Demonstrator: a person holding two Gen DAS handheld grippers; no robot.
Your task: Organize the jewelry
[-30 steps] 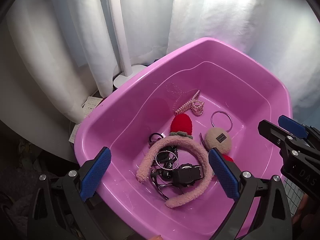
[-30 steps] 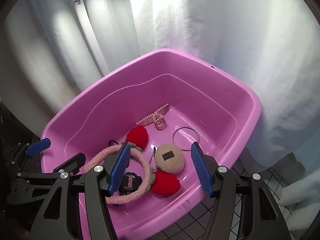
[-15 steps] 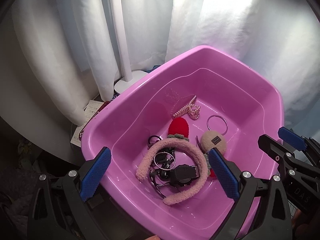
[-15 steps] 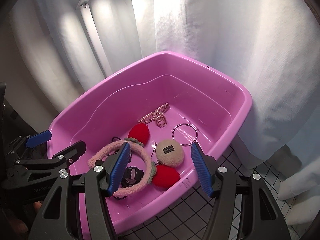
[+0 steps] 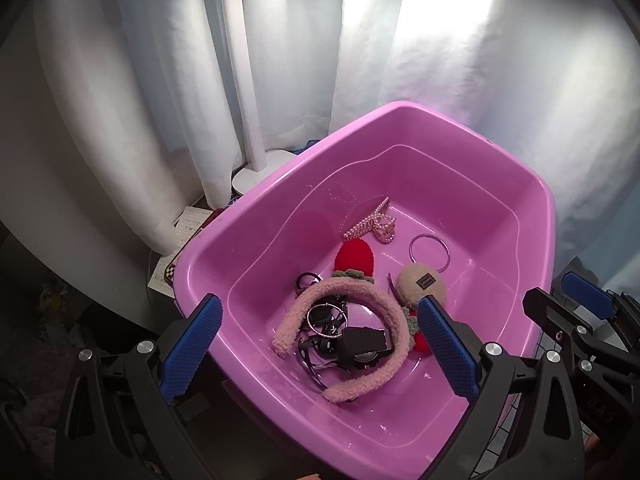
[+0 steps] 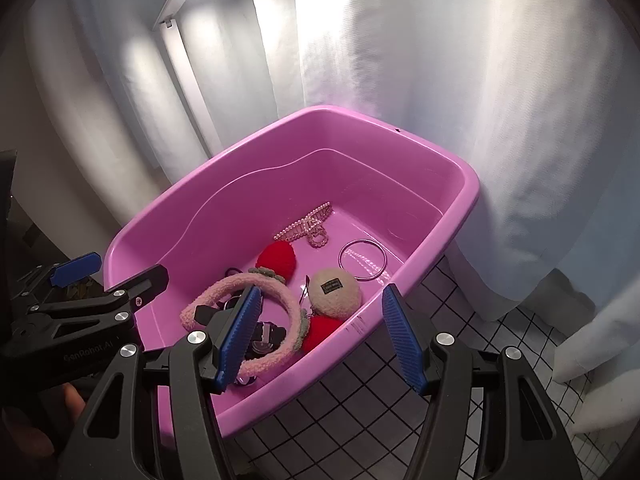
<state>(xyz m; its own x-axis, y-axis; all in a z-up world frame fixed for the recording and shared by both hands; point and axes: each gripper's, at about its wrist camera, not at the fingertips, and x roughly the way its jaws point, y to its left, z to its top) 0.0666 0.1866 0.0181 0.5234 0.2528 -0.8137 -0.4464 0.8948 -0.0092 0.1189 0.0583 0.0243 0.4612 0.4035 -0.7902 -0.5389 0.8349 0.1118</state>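
Observation:
A pink plastic tub (image 5: 536, 200) (image 6: 460, 176) holds the jewelry. In it lie a fuzzy pink headband (image 5: 376, 300) (image 6: 280, 288), a black watch (image 5: 362, 344), a pearl hair clip (image 5: 372, 224) (image 6: 304, 224), a silver bangle (image 5: 429, 250) (image 6: 362, 259), a beige pom-pom clip (image 5: 420, 284) (image 6: 335, 292), a red fuzzy clip (image 5: 354, 256) (image 6: 276, 258) and dark rings. My left gripper (image 5: 318, 352) (image 6: 108, 276) is open and empty above the tub's near edge. My right gripper (image 6: 320, 336) (image 5: 568, 300) is open and empty above its right side.
White curtains (image 5: 460, 60) hang behind the tub. A white lamp post with a round base (image 5: 256, 172) stands at the back left beside some papers (image 5: 188, 224). A black-gridded white surface (image 6: 472, 352) lies to the right of the tub.
Both grippers have drawn back and up from the tub, which now looks smaller and farther. Both stay open and empty. The items in the tub have not moved.

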